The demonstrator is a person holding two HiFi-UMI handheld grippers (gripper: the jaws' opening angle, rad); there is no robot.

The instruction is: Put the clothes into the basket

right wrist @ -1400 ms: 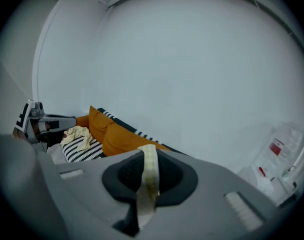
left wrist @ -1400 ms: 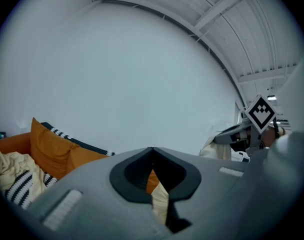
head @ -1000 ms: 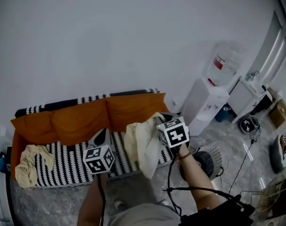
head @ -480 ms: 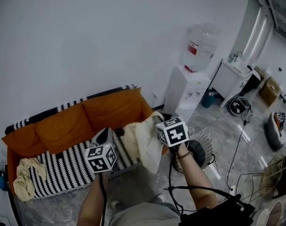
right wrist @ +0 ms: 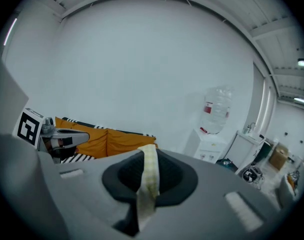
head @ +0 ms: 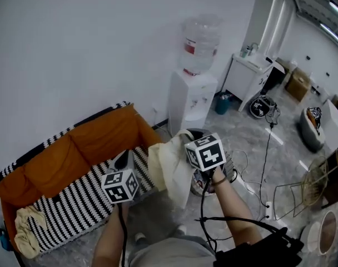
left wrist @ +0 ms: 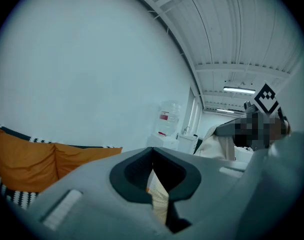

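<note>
Far left, on the near end of the orange sofa [head: 97, 143] with its black-and-white striped cover, a crumpled cream piece of clothing [head: 23, 233] lies on the seat, well apart from both grippers; the sofa back runs along the white wall. Next right, the left gripper [head: 123, 156] is held over the sofa's near edge, its marker cube towards the person, jaws drawn close together with a strip of cream cloth [left wrist: 159, 200] caught in the slit between them; from above, no link between that strip and the hanging garment can be made out. Just right of it a cream garment [head: 170, 168] hangs in loose folds in the air, off the sofa, above the grey floor. Its top is pinched in the right gripper [right wrist: 148, 174], jaws clamped on a checked fold that comes up over them. Under that hand, on the floor, a round ribbed basket [head: 231, 161] is partly covered by cube and wrist; the garment hangs beside it, not in it. Further off against the wall, a white water dispenser [head: 191, 96] with its bottle. Near right, a wire rack [head: 305, 185] on the floor, cables trailing past it
</note>
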